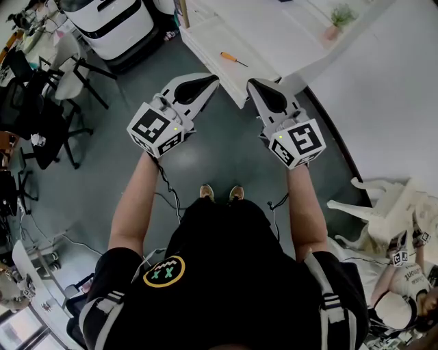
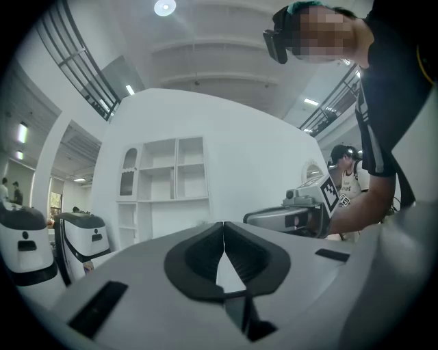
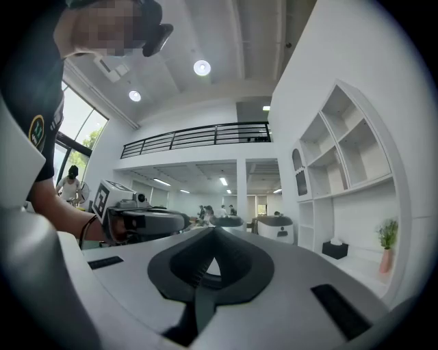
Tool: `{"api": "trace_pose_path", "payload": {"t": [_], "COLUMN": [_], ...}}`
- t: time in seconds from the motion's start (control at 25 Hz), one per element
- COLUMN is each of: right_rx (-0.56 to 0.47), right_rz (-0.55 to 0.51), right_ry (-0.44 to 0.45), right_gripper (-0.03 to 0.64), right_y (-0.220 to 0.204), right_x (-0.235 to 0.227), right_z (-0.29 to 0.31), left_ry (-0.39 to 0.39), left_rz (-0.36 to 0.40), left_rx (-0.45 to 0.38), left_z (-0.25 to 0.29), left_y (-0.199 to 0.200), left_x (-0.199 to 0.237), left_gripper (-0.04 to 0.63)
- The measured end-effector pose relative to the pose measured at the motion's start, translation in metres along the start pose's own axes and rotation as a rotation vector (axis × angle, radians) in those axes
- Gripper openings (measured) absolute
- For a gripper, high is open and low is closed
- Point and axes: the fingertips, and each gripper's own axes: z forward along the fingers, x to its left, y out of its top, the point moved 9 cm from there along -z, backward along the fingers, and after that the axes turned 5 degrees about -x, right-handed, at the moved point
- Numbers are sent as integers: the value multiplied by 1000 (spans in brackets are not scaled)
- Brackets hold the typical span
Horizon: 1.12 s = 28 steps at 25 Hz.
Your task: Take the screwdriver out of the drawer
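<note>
An orange-handled screwdriver (image 1: pixel 233 59) lies on the white desk unit (image 1: pixel 274 34) ahead of me; whether that surface is a pulled-out drawer I cannot tell. Both grippers are held level over the grey floor, short of the desk's edge. My left gripper (image 1: pixel 212 81) (image 2: pixel 223 225) has its jaws closed tip to tip with nothing between them. To its right, my right gripper (image 1: pixel 253 83) (image 3: pixel 213 231) is also shut and empty. Each gripper view shows the other gripper alongside: the right gripper (image 2: pixel 287 217) and the left gripper (image 3: pixel 147 220). The screwdriver is in neither gripper view.
Dark office chairs (image 1: pixel 68 75) and a white machine (image 1: pixel 116 24) stand at the left. A small potted plant (image 1: pixel 337 20) sits on the desk's far side. A white shelf unit (image 2: pixel 164 178) rises ahead. A white ornate chair (image 1: pixel 383 212) stands at the right.
</note>
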Motion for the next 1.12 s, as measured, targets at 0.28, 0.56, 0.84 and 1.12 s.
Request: {"api": "trace_pose_path", "payload": {"t": [0.28,0.56,0.84,1.12], "right_rx": [-6,-12,-18,-19], "right_rz": [0,-4,-7,-18], "right_ry": [-18,-14,-10,10], "right_gripper": [25,44,72,143], "right_y": [-2,-1,-1,0], "right_x": [-4,-9,-10,-9], "right_z": [2,6,4,6], "left_ry": [2,3,-1,-5], "left_rz": [-1,-5,-8,-5], "left_rx": [1,4,4,2], "left_z": [-1,4,7,8], "left_y": [-1,-1,-3,-3], "left_x": [3,9,8,10], "left_gripper": [20,20,20,20]}}
